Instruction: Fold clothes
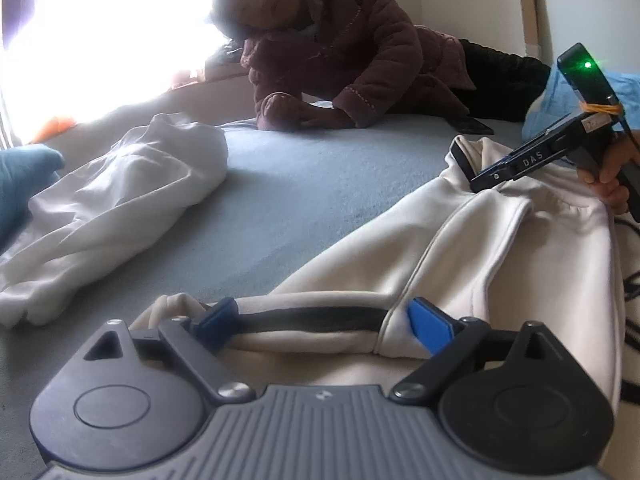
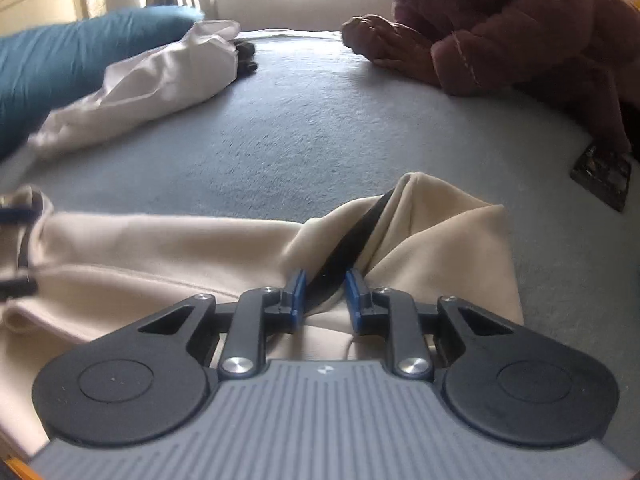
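A cream garment [image 1: 500, 248] with a black stripe [image 1: 312, 316] lies on the blue-grey bed cover [image 1: 304, 184]. My left gripper [image 1: 324, 322] stands wide open over a folded edge of it, and the fold with the stripe lies loose between the blue pads [image 1: 430, 326]. My right gripper [image 2: 326, 296] is nearly shut on a bunched corner of the cream garment [image 2: 440, 232], whose cloth and stripe fill the narrow gap. In the left wrist view the right gripper [image 1: 466, 164] sits at the garment's far edge, held by a hand [image 1: 608, 176].
A second white garment [image 1: 120, 200] lies crumpled at the left beside a teal pillow [image 2: 72, 60]. A person in a maroon padded jacket [image 1: 348, 48] leans on the far side of the bed, hands [image 2: 376, 40] on the cover. A dark flat object [image 2: 604, 176] lies at the right.
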A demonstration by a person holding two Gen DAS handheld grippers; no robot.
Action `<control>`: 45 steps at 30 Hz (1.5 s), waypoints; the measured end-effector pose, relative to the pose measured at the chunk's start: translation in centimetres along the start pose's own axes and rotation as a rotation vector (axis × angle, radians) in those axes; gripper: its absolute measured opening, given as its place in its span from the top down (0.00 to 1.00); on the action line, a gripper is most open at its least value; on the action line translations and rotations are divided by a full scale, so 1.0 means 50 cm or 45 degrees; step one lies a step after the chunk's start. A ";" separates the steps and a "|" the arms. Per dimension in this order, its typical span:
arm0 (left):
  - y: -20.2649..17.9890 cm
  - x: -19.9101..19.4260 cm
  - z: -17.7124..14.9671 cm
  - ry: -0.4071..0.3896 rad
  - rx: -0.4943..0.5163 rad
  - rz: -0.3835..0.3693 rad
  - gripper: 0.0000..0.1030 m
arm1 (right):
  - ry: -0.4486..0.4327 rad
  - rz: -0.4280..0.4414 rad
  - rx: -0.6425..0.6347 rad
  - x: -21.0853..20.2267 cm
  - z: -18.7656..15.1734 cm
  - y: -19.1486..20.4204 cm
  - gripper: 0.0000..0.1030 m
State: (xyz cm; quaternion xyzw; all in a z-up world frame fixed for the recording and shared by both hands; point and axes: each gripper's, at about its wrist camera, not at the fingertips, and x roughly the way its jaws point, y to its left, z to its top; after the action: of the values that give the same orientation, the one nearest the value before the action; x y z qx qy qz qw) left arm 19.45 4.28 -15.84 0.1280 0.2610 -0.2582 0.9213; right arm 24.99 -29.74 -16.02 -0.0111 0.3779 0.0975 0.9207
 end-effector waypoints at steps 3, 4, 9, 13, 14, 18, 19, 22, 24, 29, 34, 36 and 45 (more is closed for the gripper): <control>-0.002 -0.034 0.020 -0.044 -0.033 0.039 0.12 | -0.068 -0.013 -0.048 -0.047 0.021 0.026 0.80; -0.004 -0.046 0.027 -0.062 -0.049 0.040 0.12 | -0.105 0.007 -0.056 -0.067 0.026 0.035 0.80; -0.059 -0.057 0.038 -0.025 -0.035 -0.069 0.14 | -0.126 0.255 -0.230 -0.111 0.006 0.108 0.81; -0.132 -0.021 0.024 0.113 0.042 0.002 0.26 | 0.011 0.298 -0.327 -0.043 -0.054 0.160 0.80; -0.143 -0.021 0.024 0.116 0.061 0.032 0.27 | -0.001 0.280 -0.339 -0.037 -0.063 0.168 0.79; -0.158 -0.045 0.040 0.077 0.014 0.025 0.28 | 0.029 0.248 -0.316 -0.057 -0.040 0.170 0.79; -0.164 -0.050 0.046 0.065 0.017 0.010 0.28 | 0.030 0.236 -0.311 -0.067 -0.036 0.167 0.79; -0.193 -0.051 0.059 0.084 0.059 -0.055 0.27 | 0.008 0.210 -0.258 -0.117 -0.041 0.149 0.79; -0.220 -0.029 0.055 0.207 0.082 -0.140 0.27 | 0.000 0.193 -0.216 -0.146 -0.041 0.136 0.79; -0.247 -0.064 0.045 0.251 -0.013 -0.083 0.30 | 0.016 0.150 -0.038 -0.241 -0.059 0.091 0.79; -0.246 -0.174 0.042 0.236 -0.089 -0.113 0.21 | 0.101 0.117 0.082 -0.334 -0.085 0.055 0.78; -0.243 -0.225 0.031 0.253 -0.097 -0.134 0.16 | 0.160 0.090 0.098 -0.373 -0.107 0.043 0.76; -0.208 -0.355 -0.097 0.652 -0.225 -0.110 0.12 | 0.259 0.003 0.406 -0.478 -0.246 -0.038 0.49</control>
State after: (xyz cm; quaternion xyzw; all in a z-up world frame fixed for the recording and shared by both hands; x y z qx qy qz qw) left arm -1.18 4.66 -11.18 0.0970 0.5122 -0.2329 0.8210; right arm 0.19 -36.84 -8.23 0.1257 0.4796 0.0357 0.8677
